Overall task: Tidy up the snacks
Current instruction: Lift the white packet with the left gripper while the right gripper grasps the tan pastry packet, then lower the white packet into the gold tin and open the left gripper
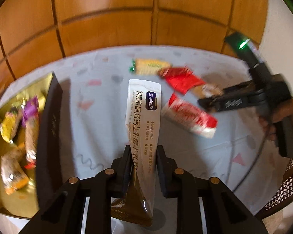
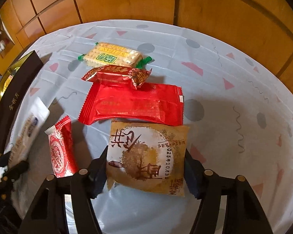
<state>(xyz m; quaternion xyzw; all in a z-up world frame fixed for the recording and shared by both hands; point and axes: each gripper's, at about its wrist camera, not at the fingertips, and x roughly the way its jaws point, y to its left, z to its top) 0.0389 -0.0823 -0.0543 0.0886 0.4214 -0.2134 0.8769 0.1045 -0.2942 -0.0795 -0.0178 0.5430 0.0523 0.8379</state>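
Between the fingers of the left gripper [image 1: 143,161] a long white sachet [image 1: 144,120] is pinched near its lower end, the jaws narrow and pressing its sides, so that it stands up and away from the camera with its long axis running along the fingers. Left of it, just beside, lies the box [image 1: 48,128], a dark-walled tray with a gold lining that already holds several wrapped snacks; judging from the task, the sachet goes there, so the coming move is sideways to the left and over the dark wall, and the sachet's length will want turning to lie along the box, not across it. On the patterned cloth [image 2: 224,105] the right gripper [image 2: 146,170] straddles a tan pastry packet [image 2: 148,156], one finger at each of its side edges; the jaws stand at middling width, and whether the pads already press the wrapper I cannot tell, though they look to touch or nearly touch it. Its long axis lies across the fingers. Beyond it, away from the camera, lie a flat red packet [image 2: 132,103], a small red sweet [image 2: 117,74] and a cracker pack [image 2: 113,55], with a red-and-white stick [image 2: 61,148] to the left. The left hand is nearer the box.
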